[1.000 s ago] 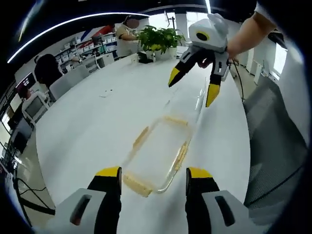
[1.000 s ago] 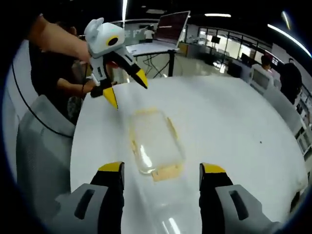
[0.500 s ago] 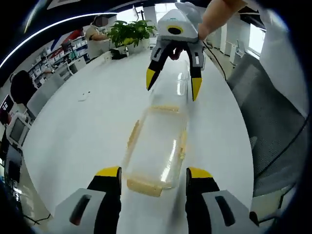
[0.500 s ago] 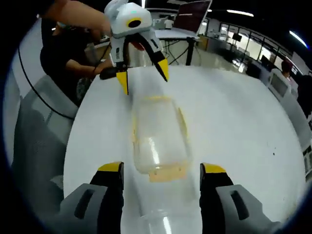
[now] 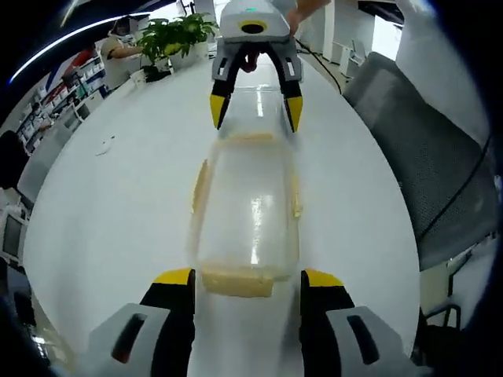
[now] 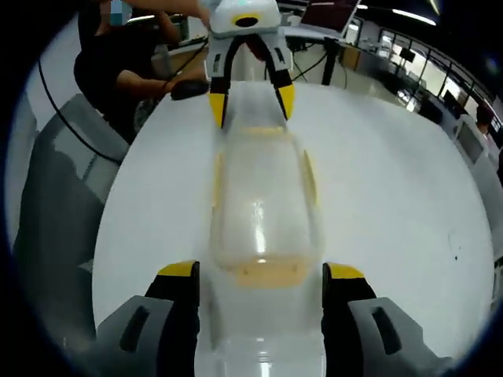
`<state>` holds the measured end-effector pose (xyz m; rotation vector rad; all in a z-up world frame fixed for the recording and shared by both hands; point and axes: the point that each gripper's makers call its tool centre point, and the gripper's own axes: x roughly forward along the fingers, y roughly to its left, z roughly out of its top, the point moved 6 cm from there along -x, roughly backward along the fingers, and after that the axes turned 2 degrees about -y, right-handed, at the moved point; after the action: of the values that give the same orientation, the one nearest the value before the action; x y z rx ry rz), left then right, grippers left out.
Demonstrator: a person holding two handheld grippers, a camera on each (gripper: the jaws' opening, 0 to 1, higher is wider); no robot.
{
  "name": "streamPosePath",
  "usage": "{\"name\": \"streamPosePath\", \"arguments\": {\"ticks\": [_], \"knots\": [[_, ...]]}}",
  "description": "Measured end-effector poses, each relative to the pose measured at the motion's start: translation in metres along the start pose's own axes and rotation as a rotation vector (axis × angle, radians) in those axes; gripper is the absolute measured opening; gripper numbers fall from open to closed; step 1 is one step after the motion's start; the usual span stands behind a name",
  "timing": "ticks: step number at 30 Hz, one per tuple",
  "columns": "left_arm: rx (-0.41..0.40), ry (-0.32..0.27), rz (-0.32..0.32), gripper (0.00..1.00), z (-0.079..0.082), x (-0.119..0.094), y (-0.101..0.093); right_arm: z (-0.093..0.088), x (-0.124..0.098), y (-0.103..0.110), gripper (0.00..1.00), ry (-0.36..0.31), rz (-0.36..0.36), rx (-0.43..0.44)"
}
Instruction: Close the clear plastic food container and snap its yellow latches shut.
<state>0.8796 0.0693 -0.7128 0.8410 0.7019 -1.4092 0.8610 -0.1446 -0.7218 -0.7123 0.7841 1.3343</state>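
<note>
The two grippers have come in from opposite ends of the container [image 5: 246, 212] during the last second, and now they face each other along its length. A second ago the right gripper [image 5: 254, 114] hung high and off to the right of the far end in the left gripper view; now it is low at that end, with its yellow tips on both sides of the far latch [image 5: 250, 137].

The left gripper [image 5: 247, 284] has its jaws wide apart and holds nothing; the near latch [image 5: 236, 281] lies between its tips. In the right gripper view it is the same from the other side: the right gripper [image 6: 260, 279] is wide open and empty, with a latch [image 6: 263, 273] between its tips. I cannot tell if any tip touches the plastic.

The container lies on the white table [image 5: 118, 204], with the lid on it, as far as I can see. The side latches [image 5: 200, 186] look still folded outward, but this is not sure.

I judge that the approach is finished and the end latches are the next thing to press; no latch looks snapped yet.
</note>
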Motion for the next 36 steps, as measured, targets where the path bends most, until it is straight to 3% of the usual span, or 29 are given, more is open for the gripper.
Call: {"name": "streamPosePath", "arguments": {"ticks": [5,15,36], "knots": [[0.021,0.012,-0.02,0.49,-0.003,0.003,0.006,0.0,0.006,-0.003,0.6,0.015,0.011,-0.01],[-0.019,0.027,-0.064,0.5,-0.015,0.009,0.012,-0.009,0.012,-0.008,0.6,0.063,0.028,-0.002],[0.029,0.018,-0.087,0.41,-0.011,0.016,0.012,-0.007,0.013,-0.008,0.5,0.083,0.012,-0.024]]}}
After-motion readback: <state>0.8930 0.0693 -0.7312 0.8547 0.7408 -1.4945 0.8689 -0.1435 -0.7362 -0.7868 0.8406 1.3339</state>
